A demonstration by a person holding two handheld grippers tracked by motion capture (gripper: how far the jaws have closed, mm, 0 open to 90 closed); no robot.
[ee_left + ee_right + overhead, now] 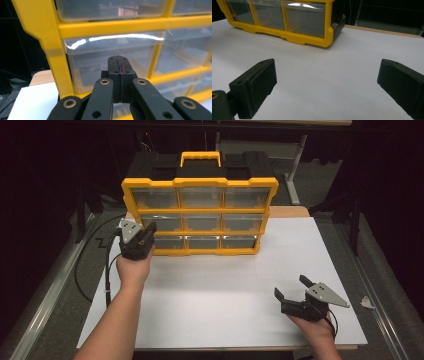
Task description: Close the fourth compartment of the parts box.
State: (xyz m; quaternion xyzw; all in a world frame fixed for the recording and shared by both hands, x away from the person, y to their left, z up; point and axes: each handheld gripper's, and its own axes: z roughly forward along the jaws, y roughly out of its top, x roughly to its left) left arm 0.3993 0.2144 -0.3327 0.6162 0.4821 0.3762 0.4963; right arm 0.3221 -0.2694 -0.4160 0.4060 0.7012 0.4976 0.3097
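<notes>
All drawers still shut: left gripper (117,75), jaws pressed together, at organizer's (200,182) left middle drawer (110,57); right gripper (295,292) wide, idle near desk's (225,310) right front corner.

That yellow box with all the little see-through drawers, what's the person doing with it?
A person holds tongs in each hand at a white table. The left tongs are shut, with nothing between them, and sit right in front of a clear drawer in the left column of the yellow drawer organizer. Whether they touch it is hard to tell. All the drawers look closed. The right tongs are open and wait over the table, well away from the organizer.
</notes>
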